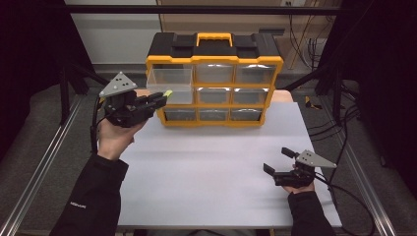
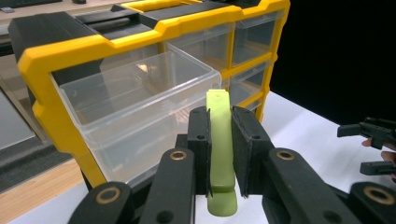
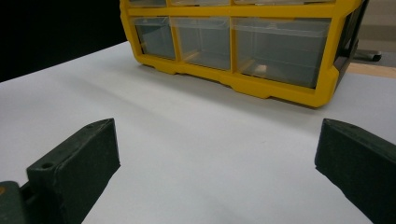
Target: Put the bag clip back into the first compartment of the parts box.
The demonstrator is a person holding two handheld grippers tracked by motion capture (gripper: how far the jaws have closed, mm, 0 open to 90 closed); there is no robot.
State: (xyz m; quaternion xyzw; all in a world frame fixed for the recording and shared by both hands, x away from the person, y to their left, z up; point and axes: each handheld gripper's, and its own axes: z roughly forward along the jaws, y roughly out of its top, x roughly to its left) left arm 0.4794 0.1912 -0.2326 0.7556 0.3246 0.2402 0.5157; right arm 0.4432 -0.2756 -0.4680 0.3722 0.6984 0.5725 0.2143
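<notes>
High view | left claw (image 1: 163, 97) grips green piece (image 2: 220, 140) at drawer (image 1: 169, 84) rim | right claw (image 1: 278, 161) spread

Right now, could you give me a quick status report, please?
Left hand-held gripper shut on flat light-green plastic piece, beside pulled-out clear plastic drawer. Right hand-held gripper open.

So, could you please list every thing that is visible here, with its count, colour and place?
yellow and black plastic drawer organiser: one, at the far middle of the table, handle on top.
clear plastic drawers: nine, three rows of three; the top-left drawer is pulled out, the others are shut.
flat light green plastic piece: one, clamped between the left jaws, just in front of the open drawer.
white table top: one, under everything.
left hand-held gripper: black, raised beside the open drawer, shut on the green piece.
right hand-held gripper: black, low at the near right, jaws apart, holding nothing.
</notes>
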